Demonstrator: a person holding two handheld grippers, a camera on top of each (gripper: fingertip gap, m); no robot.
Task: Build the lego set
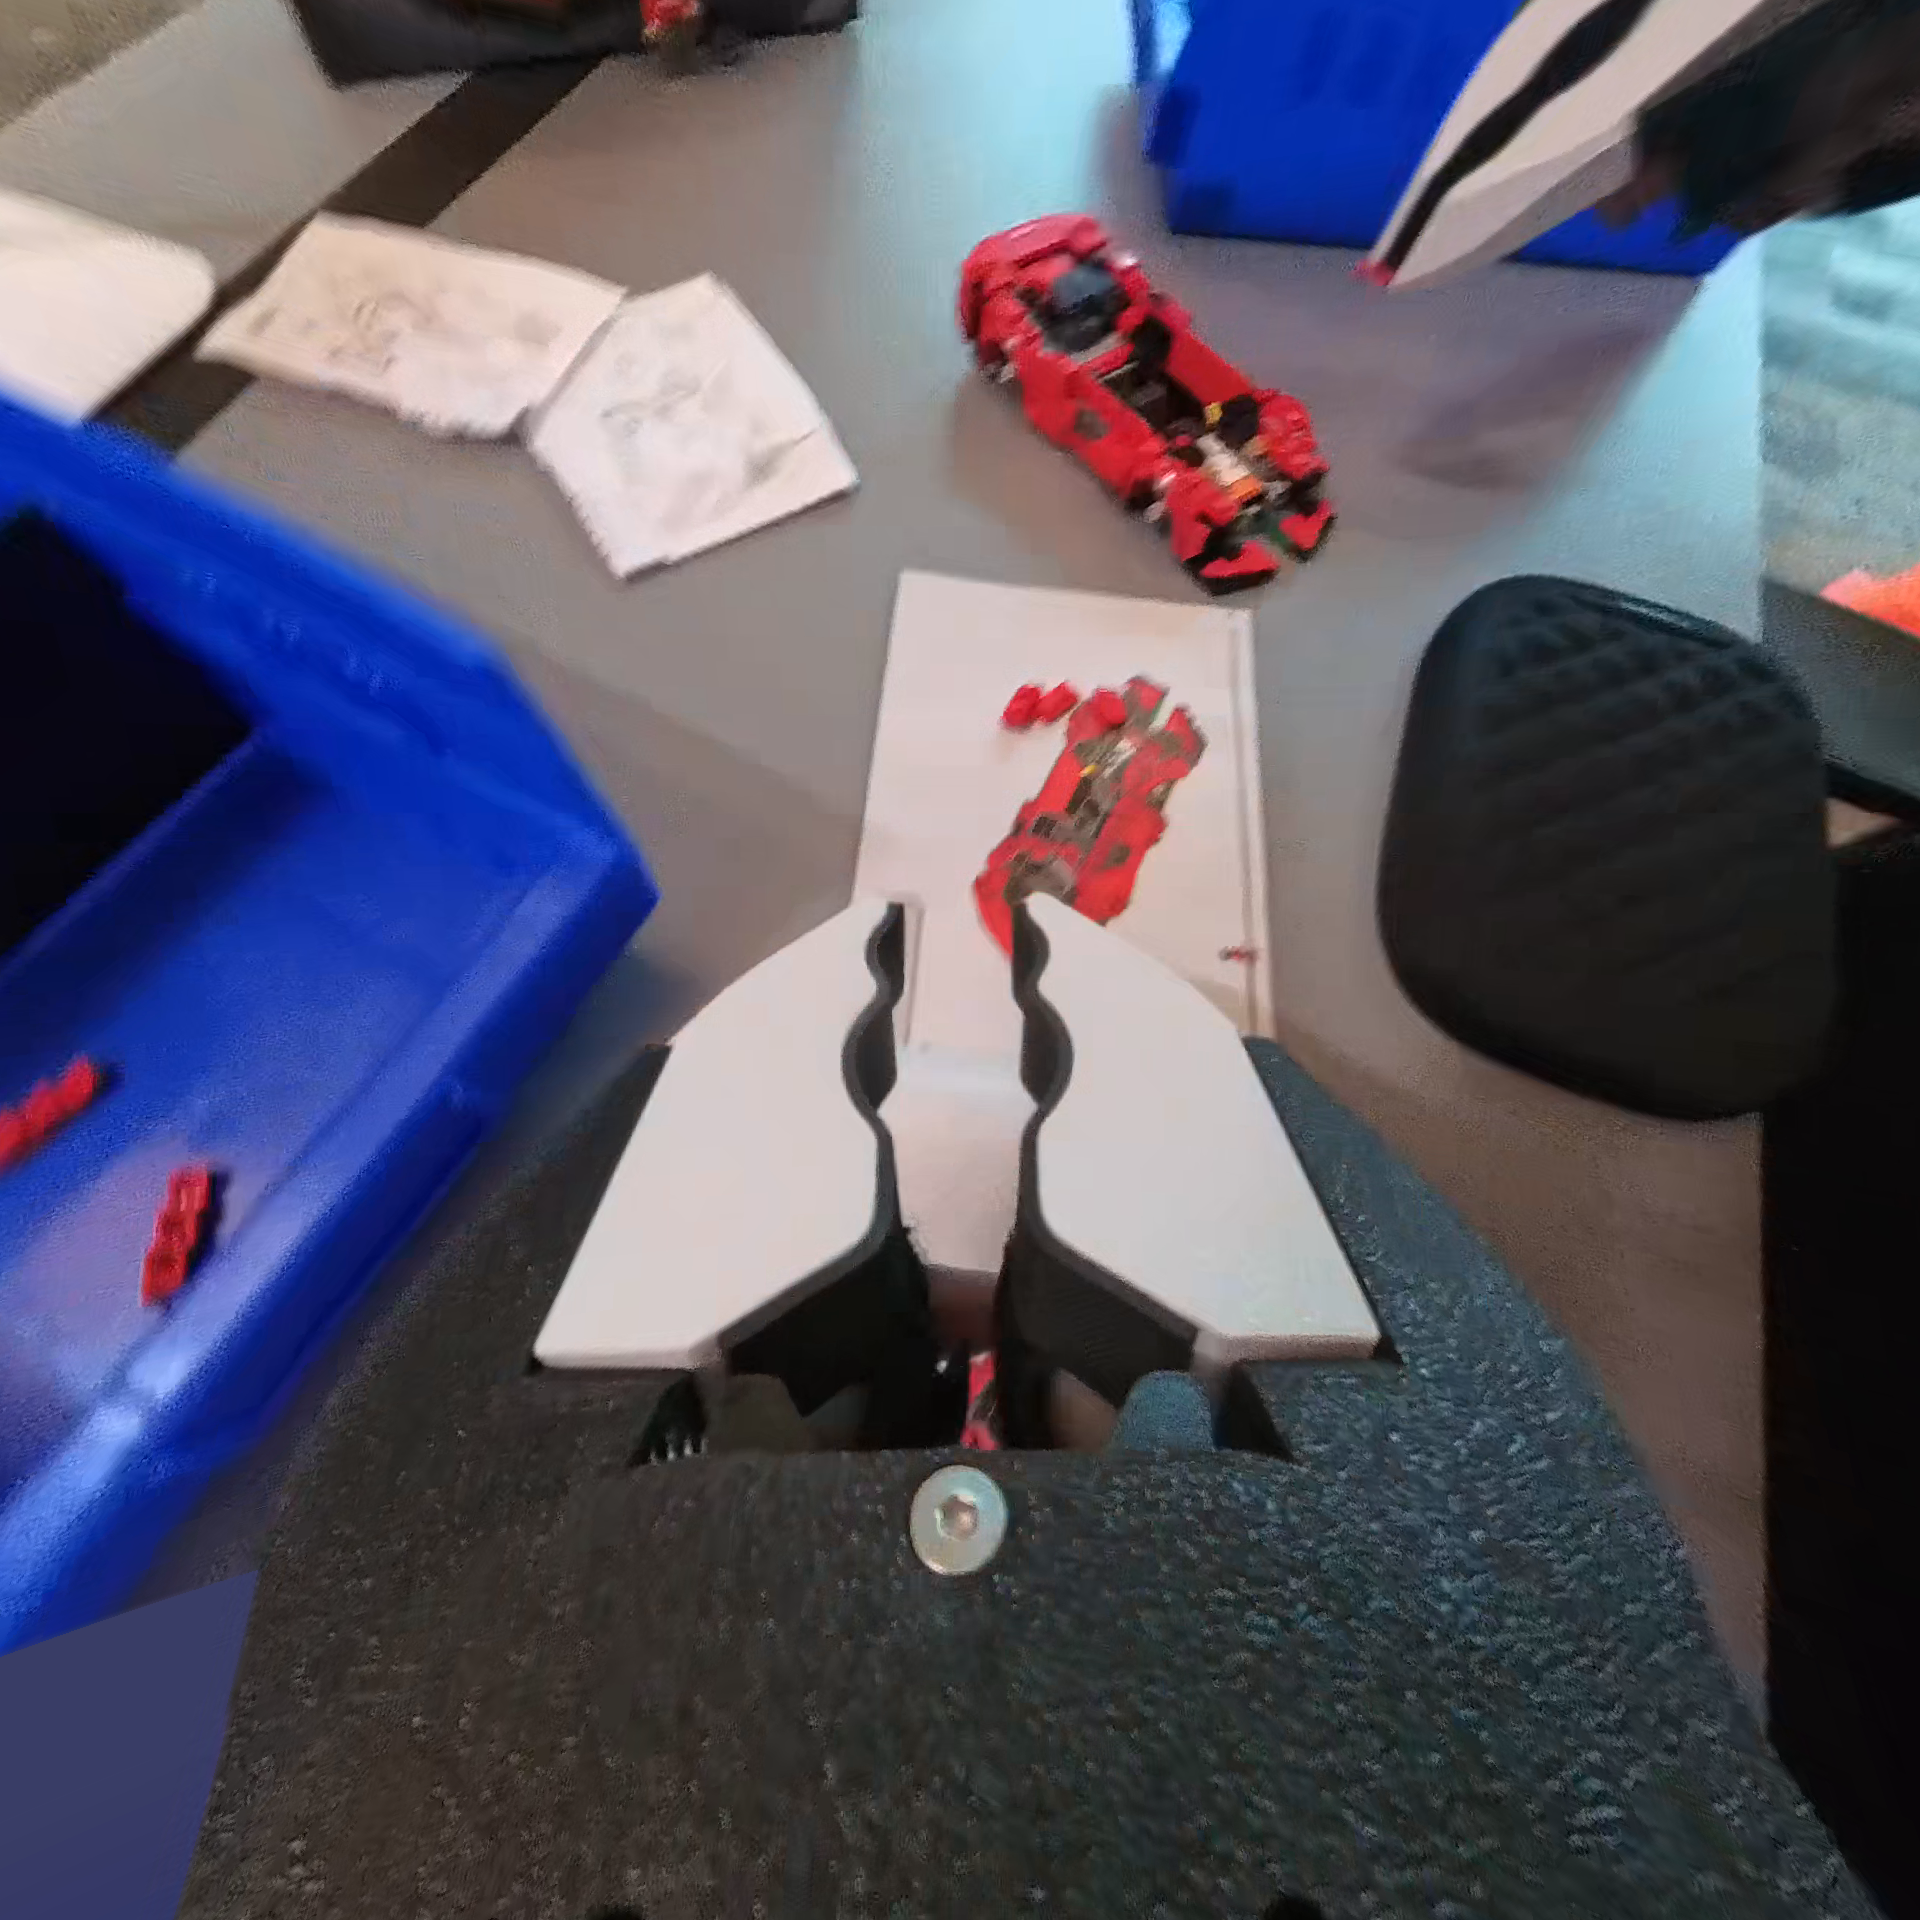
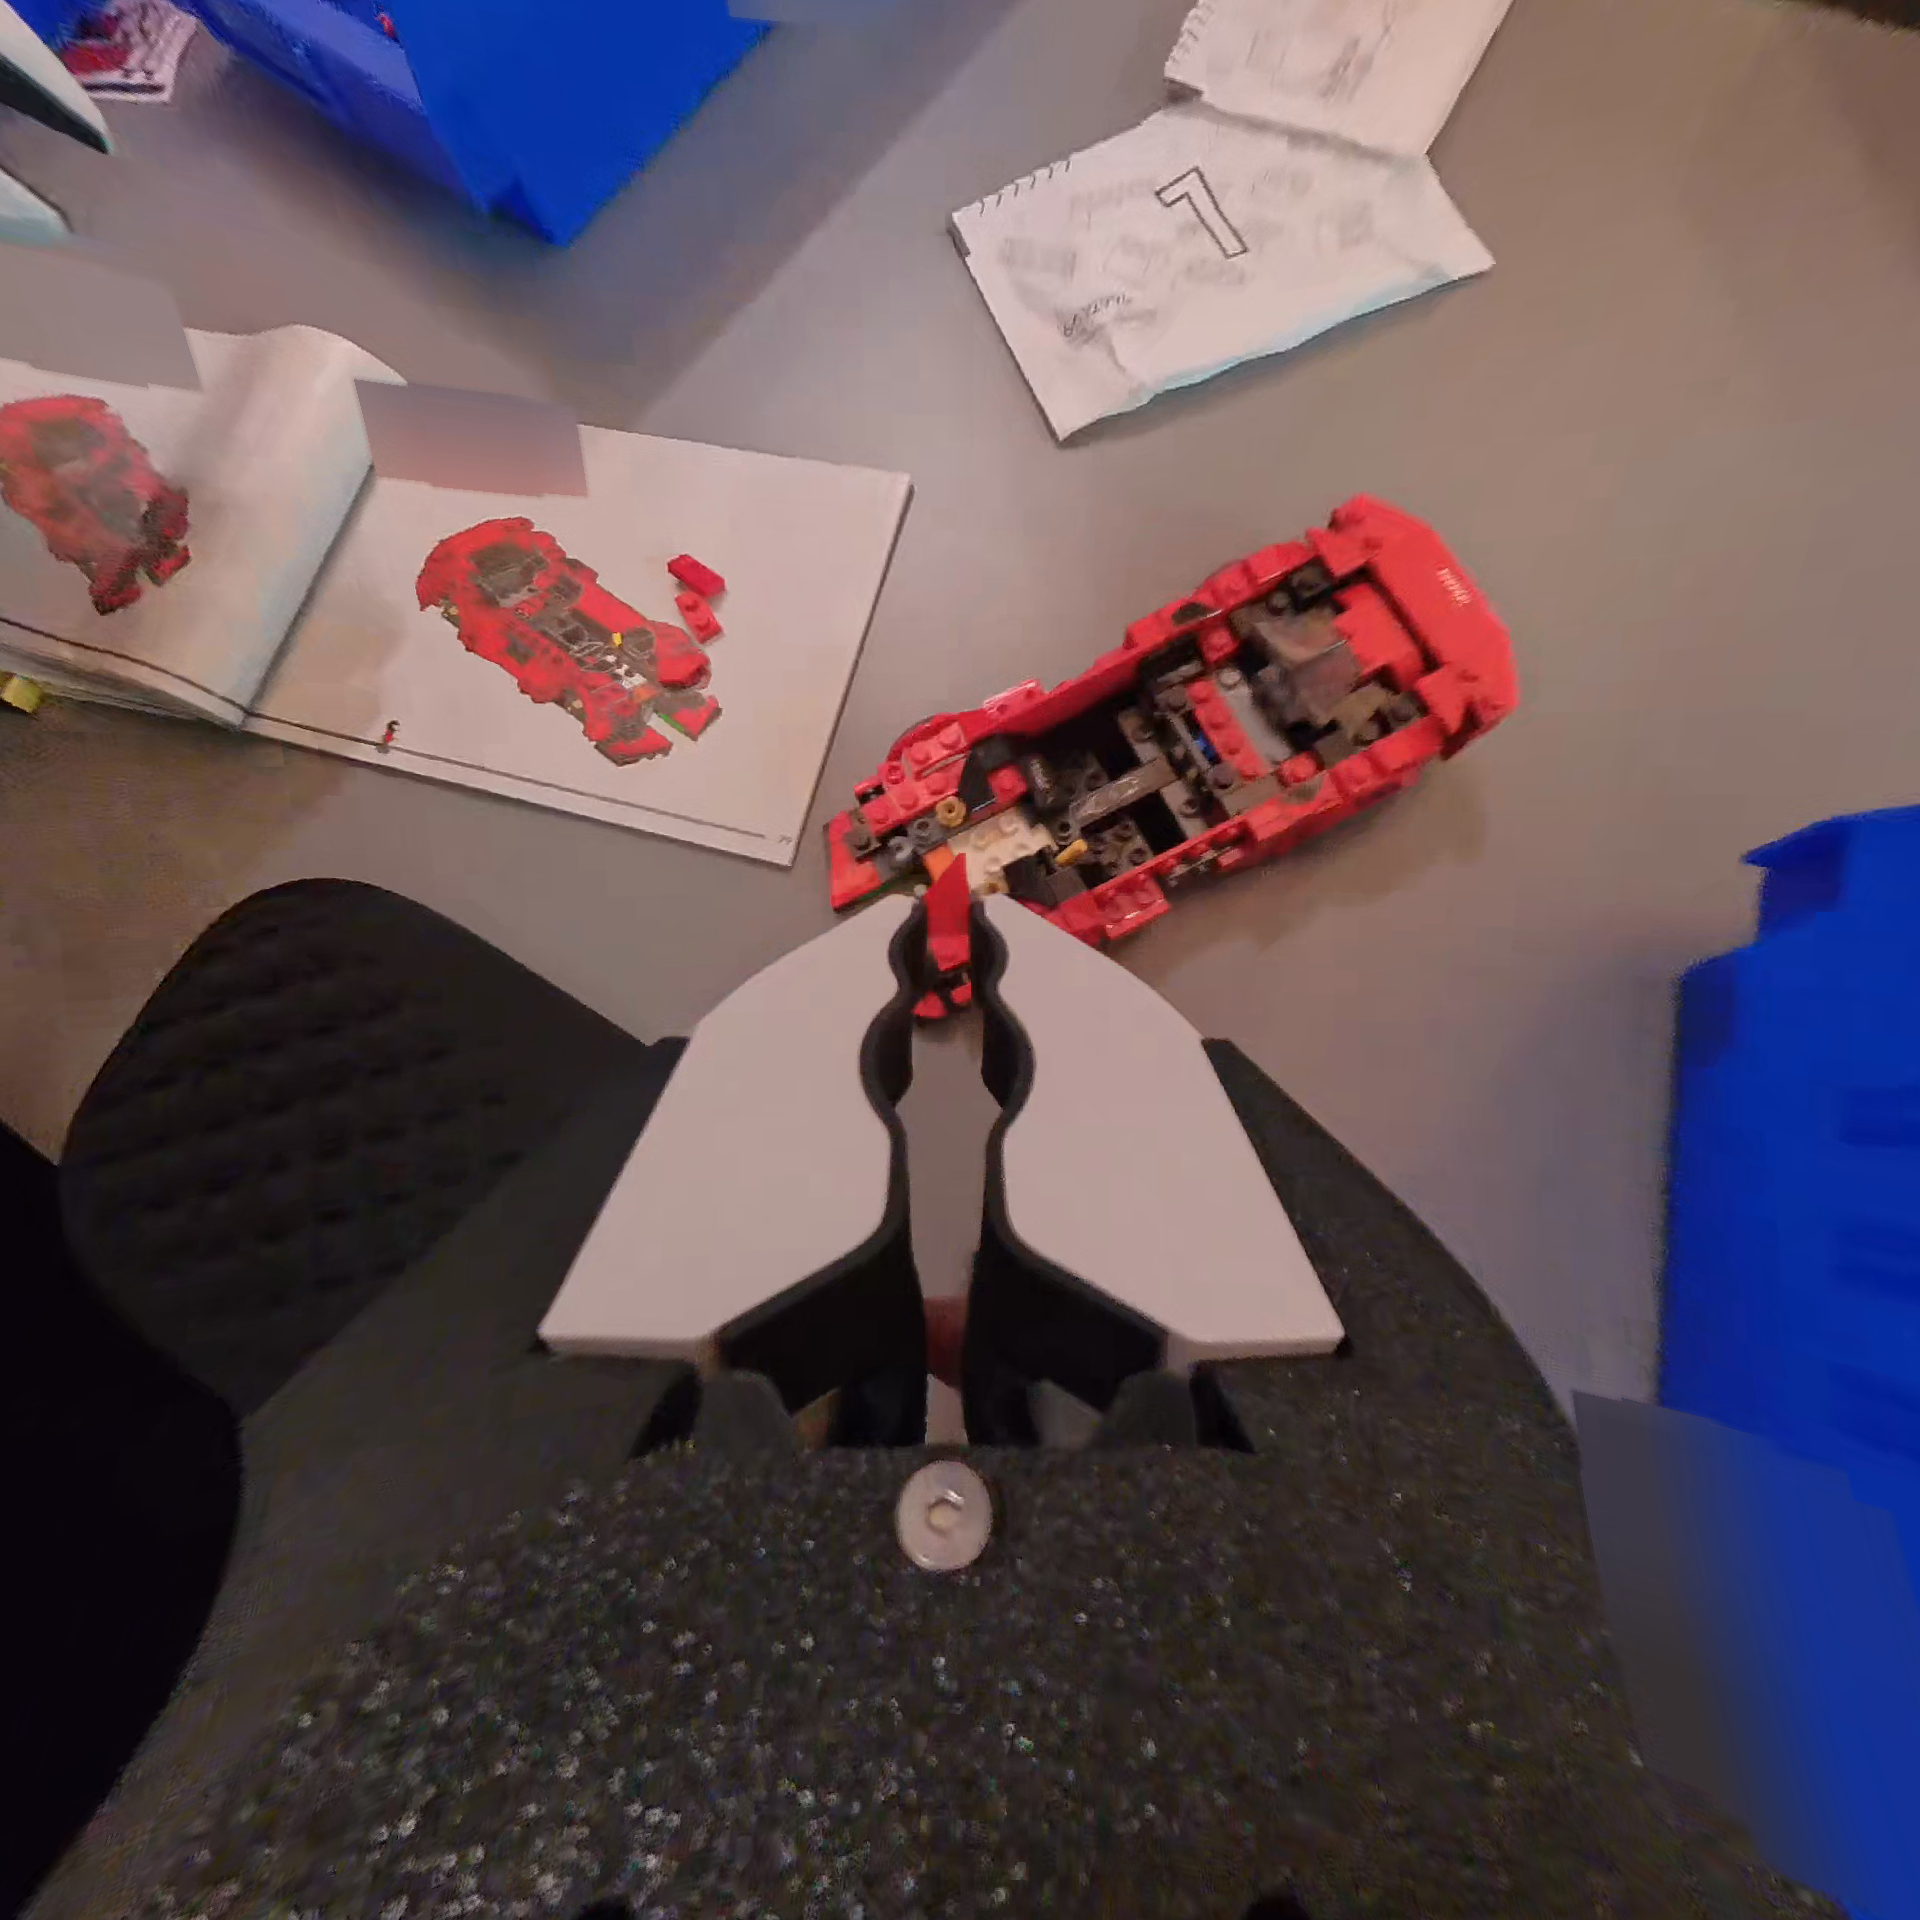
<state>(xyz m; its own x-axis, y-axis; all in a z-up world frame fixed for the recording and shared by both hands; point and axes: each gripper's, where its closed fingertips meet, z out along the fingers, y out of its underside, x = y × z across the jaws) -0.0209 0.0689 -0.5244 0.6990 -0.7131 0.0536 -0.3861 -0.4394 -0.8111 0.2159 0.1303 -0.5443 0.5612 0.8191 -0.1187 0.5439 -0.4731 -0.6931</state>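
A partly built red lego car [image 2: 1184, 717] lies on the grey table; it also shows in the left wrist view [image 1: 1143, 400]. My right gripper [image 2: 945, 920] is shut on a small red lego piece [image 2: 948, 925], held just short of the car's near end. In the left wrist view the right gripper [image 1: 1382, 272] shows at the upper right with a bit of red at its tips. My left gripper [image 1: 961, 920] is open and empty, above the open instruction booklet [image 1: 1060, 790]. The booklet also shows in the right wrist view [image 2: 623, 623].
A blue bin [image 1: 312, 935] with loose red pieces [image 1: 179, 1231] stands at the left. Another blue bin [image 1: 1299, 114] stands behind the car, and one at the right [image 2: 1808, 1122]. Torn paper bags [image 2: 1216, 260] lie beyond the car. A black chair armrest [image 1: 1600, 842] is near the table edge. Across from one pair of fingers to the other is roughly 25 cm.
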